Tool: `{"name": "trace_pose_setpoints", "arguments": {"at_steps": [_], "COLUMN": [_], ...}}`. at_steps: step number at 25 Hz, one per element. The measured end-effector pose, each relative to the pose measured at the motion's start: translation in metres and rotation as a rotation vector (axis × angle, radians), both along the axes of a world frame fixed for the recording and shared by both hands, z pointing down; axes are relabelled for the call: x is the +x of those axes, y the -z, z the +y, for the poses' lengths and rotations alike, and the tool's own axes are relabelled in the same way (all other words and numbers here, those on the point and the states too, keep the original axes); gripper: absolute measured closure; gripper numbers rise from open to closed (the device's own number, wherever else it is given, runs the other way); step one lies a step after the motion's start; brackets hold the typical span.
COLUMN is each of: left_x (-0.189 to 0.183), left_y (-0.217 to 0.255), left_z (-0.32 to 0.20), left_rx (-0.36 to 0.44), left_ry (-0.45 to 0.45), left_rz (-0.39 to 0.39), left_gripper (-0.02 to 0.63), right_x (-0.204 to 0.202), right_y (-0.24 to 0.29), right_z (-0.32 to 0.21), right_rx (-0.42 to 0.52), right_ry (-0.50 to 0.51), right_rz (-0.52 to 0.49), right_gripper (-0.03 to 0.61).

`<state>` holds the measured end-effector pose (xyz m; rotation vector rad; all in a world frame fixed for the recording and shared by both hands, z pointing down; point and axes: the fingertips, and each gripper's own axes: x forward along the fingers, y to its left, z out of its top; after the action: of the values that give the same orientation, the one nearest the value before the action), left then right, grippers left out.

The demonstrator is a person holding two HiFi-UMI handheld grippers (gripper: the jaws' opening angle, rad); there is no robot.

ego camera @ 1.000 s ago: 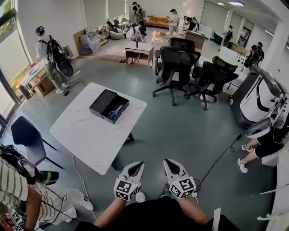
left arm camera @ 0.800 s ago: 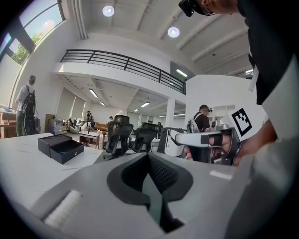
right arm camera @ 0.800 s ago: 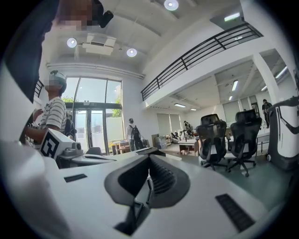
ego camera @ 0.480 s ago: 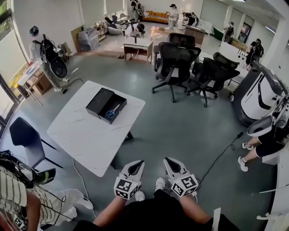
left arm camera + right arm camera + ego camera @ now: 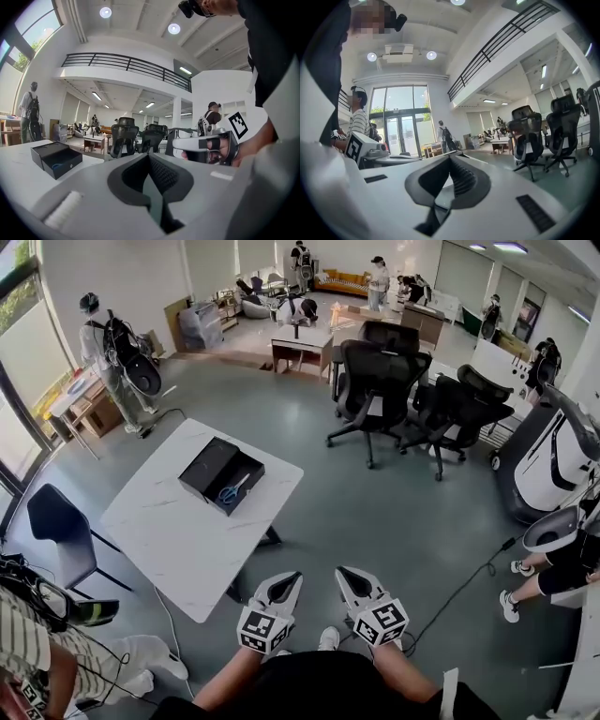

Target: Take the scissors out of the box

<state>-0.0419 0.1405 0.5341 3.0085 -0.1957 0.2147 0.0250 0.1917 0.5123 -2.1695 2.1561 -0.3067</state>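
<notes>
1. Left gripper (image 5: 284, 580): jaws pressed together with nothing between them. It is carried low in front of the person, well short of the table (image 5: 183, 545) and off its near corner.
2. Right gripper (image 5: 348, 575): jaws also closed and empty. It is held just beside the left gripper, on the side away from the table.
3. Box (image 5: 208, 465): black, lid off, resting on the far half of the table. In the left gripper view it stands ahead and to the left.
4. Scissors (image 5: 230, 492): blue-handled, lying inside the open compartment of the box, untouched.
5. Change: compared with a second ago, the table and box sit slightly lower and nearer in the head view. Both grippers keep their closed, side-by-side carry. This reads as the person walking toward the table.
6. Meaning for the task: only the approach is under way. The jaws must open and reach over the table before any lift from the box.
</notes>
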Motion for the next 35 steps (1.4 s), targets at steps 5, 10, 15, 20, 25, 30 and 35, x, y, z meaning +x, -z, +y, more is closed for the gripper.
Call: {"name": "trace_pose_setpoints", "arguments": {"at_steps": [5,10,15,20,25,30,35], "left_x": [0.028,0.053,0.058,0.053,0.058,0.064,0.058], "left_y": [0.000,-0.011,-0.014,-0.015,-0.009,0.001,0.001], "left_z": [-0.005,-0.007,-0.010,-0.042,-0.082,-0.122,-0.159], "left_rx": [0.009,0.017,0.015,0.038,0.031,0.032,0.029], "left_ry": [0.034,0.058,0.095,0.133,0.174,0.184,0.173], "left_rz": [-0.015,-0.045,-0.066,-0.092,-0.080,-0.050,-0.044], "left_gripper": [0.604,0.604,0.604,0.604,0.604,0.604,0.604], "right_x": [0.036,0.072,0.094,0.093,0.091,0.088,0.068], "right_y": [0.002,-0.010,-0.019,-0.030,-0.032,-0.006,-0.005], "right_z": [-0.008,-0.004,0.008,0.007,-0.028,-0.084,-0.137], "right_rx": [0.014,-0.015,-0.047,-0.074,-0.084,-0.028,-0.040], "right_ry": [0.024,-0.016,-0.024,-0.007,0.073,0.118,0.169], "right_rz": [-0.004,0.000,0.003,-0.010,0.055,0.105,0.119], "right_gripper": [0.571,0.571,0.571,0.571,0.571,0.571,0.571]}}
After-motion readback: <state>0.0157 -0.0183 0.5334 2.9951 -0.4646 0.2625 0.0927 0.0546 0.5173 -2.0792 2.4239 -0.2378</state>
